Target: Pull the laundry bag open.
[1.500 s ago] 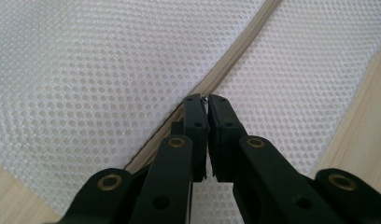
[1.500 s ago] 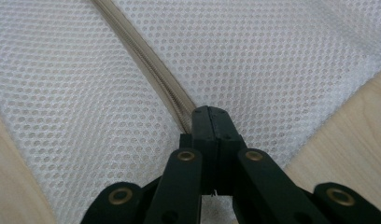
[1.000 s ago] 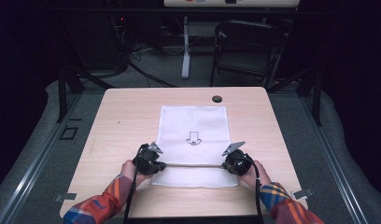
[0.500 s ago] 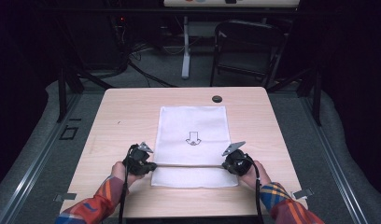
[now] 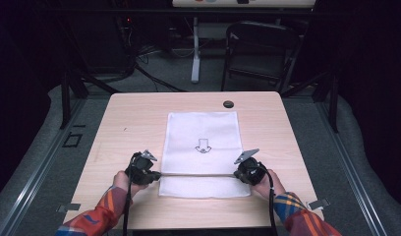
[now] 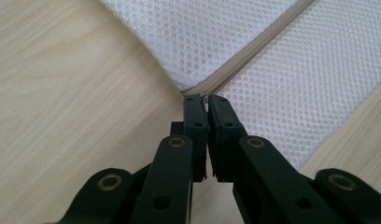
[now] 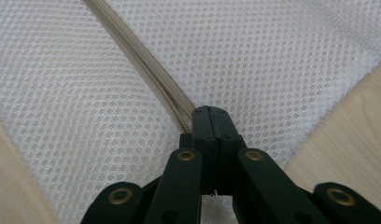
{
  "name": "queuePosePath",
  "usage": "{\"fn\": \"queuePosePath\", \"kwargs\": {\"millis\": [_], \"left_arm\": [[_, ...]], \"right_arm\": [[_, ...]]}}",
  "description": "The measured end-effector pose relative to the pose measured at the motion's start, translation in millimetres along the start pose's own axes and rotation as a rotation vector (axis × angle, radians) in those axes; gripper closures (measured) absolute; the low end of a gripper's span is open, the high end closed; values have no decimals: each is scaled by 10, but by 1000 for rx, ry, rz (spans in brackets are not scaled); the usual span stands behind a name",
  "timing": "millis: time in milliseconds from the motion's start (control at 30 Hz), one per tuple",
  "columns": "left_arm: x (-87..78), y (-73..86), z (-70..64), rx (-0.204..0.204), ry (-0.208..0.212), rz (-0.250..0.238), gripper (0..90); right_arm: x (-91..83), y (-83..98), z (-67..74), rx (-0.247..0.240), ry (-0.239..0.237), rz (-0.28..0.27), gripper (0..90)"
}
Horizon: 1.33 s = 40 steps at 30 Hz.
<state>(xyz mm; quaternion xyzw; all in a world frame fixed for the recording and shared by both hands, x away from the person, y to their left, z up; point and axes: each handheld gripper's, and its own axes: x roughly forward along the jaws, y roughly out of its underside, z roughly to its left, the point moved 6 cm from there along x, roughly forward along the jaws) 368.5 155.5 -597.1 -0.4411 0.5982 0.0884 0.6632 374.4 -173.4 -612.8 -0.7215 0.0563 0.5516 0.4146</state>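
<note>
While the white mesh bag [image 5: 202,147] is lying flat on the table [image 5: 120,128], its zipper [image 5: 198,174] is being clamped at the left end by the left gripper [image 6: 206,98] and at the right end by the right gripper [image 7: 210,110].

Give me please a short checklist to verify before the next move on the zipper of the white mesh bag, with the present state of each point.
1. Left gripper is shut at the zipper's end, at the bag's edge: ok.
2. What the left jaws pinch, the pull tab or only the tape: cannot tell.
3. Right gripper is shut on the zipper line, on the mesh: ok.
4. White mesh bag lies flat on the table, without folds across the zipper: ok.
5. Zipper runs straight between both grippers: ok.
6. Whether the zipper teeth are closed along the whole length: cannot tell.
</note>
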Motion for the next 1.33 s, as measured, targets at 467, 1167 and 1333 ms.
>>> {"fn": "queuePosePath", "kwargs": {"millis": [467,1167,1333], "left_arm": [[0,-31,-14,7,13,-11,518],[-332,133,341,-108,-127,-103,59],[-287,228,500,-149,-160,-70,21]], "right_arm": [[-27,-36,-14,-19,-20,-35,627],[-534,202,-389,119,70,-41,0],[-498,427,-528,137,90,14,0]]}}
